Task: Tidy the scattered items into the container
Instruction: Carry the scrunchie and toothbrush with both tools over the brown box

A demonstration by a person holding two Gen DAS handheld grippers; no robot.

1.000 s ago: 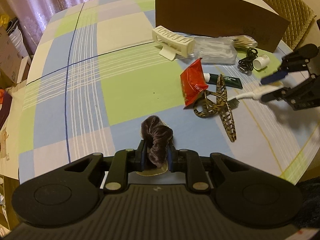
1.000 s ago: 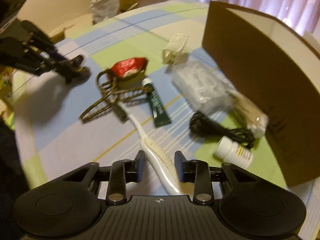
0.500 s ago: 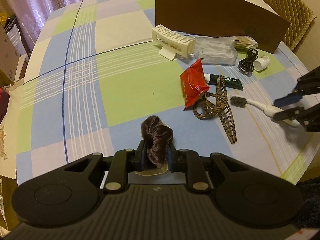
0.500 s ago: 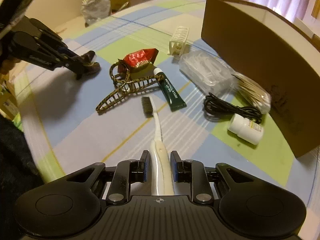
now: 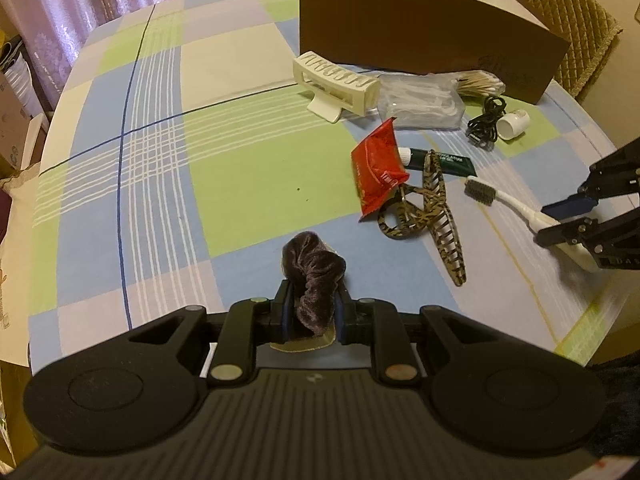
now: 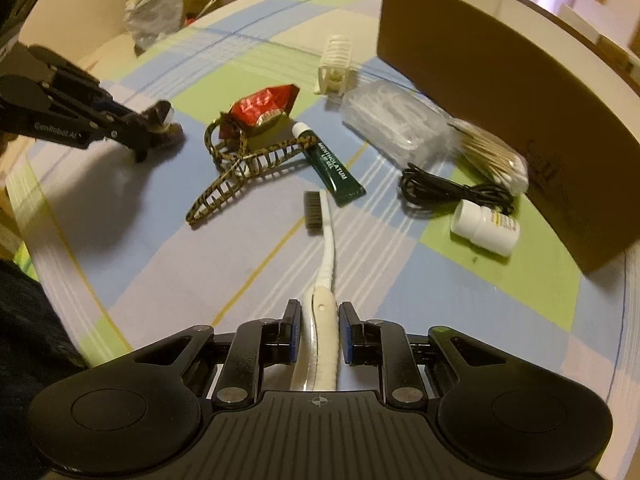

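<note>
Warm, dim indoor light, with daylight seeping in from the far side.

We see the brightest patch through the curtains (image 5: pixel 80 12) at the far left, while the tablecloth (image 5: pixel 248 168) stays evenly lit, without glare. Soft shadows spread beneath the left gripper (image 6: pixel 160 128) (a broad grey smear). The fisheye bends the cardboard box (image 6: pixel 500 92) and darkens the corners; in the right wrist view the far background blurs.

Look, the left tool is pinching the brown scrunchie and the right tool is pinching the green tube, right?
Not quite. The left tool does pinch the scrunchie, but the right tool has the toothbrush between its fingers, as the right wrist view shows. The green tube lies untouched on the table.
</note>
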